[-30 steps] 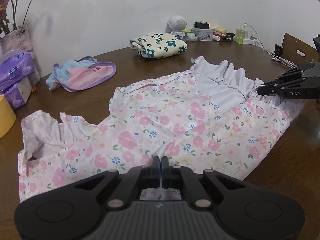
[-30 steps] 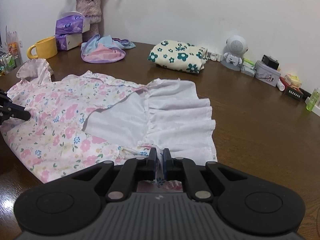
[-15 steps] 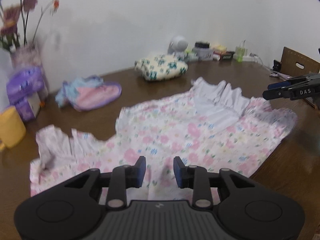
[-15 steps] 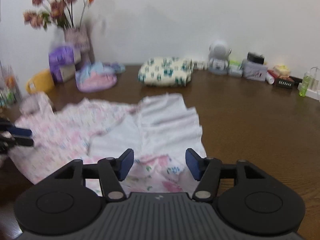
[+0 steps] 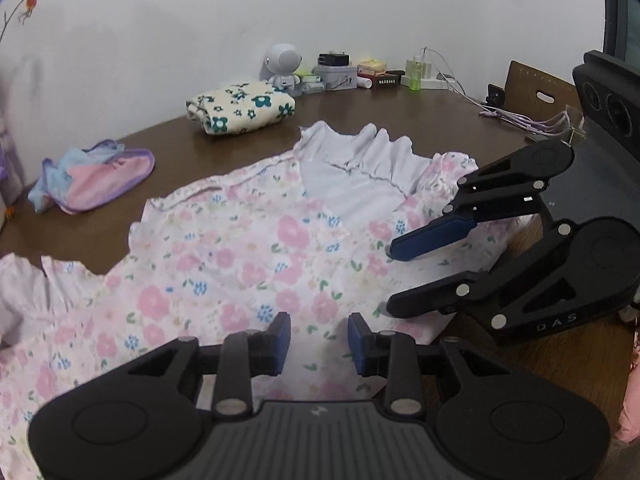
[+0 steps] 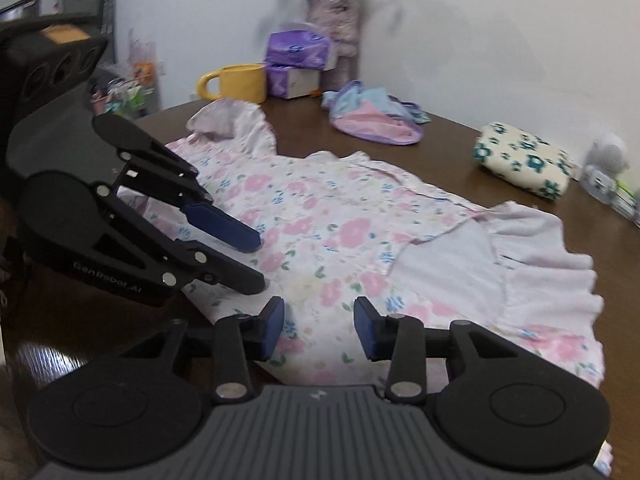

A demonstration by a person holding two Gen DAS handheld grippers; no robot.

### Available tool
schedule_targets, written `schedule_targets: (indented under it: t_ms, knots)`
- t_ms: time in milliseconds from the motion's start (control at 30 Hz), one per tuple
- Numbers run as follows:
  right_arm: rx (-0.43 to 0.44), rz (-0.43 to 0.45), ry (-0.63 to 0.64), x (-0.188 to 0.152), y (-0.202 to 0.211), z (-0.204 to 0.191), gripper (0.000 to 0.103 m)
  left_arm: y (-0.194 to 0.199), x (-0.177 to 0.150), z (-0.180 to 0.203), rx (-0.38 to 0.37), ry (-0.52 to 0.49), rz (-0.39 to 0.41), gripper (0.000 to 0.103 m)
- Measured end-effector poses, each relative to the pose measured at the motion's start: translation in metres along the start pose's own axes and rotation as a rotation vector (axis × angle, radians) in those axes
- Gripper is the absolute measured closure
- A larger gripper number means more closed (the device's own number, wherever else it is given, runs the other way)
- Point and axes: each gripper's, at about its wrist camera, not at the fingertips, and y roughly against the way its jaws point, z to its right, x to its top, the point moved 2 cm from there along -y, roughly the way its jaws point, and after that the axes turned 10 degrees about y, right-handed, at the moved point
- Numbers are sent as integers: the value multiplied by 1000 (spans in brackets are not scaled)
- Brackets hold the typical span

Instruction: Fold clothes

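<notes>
Both claws are gaping, gripping nothing: the left claw (image 5: 319, 338) and right claw (image 6: 319, 328) are hovering over the floral dress (image 5: 240, 256) lying spread across the desk (image 5: 400, 112), right claw at three o'clock of the left.

My left gripper (image 5: 319, 338) is matt black plastic with bright metal pins at its joints and smooth blue pads (image 5: 282, 334); my right gripper (image 6: 319, 322) looks the same. Under both lies the floral dress (image 5: 240, 264), thin soft cloth, lightly creased, with a plain white ruffled hem (image 5: 360, 160). The table (image 6: 460, 152) is dark brown wood, smooth and faintly glossy. The yellow mug (image 6: 238, 82) has a shiny glazed look. The folded floral garment (image 5: 240, 110) looks like thicker matt cloth
</notes>
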Motion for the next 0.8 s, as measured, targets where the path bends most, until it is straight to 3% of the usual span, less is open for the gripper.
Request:
schedule_targets:
  t_ms: [233, 367, 467, 800]
  knots:
    - [71, 12, 128, 2, -2, 0, 51, 2, 0, -6, -70, -51, -28, 55]
    - [133, -3, 241, 10, -5, -4, 35, -2, 4, -4, -89, -159, -61, 48]
    - [150, -37, 292, 12, -11, -3, 35, -4, 5, -8, -99, -187, -75, 47]
    - [210, -65, 105, -16, -2, 48, 35, 2, 1, -23, -127, -168, -77, 45]
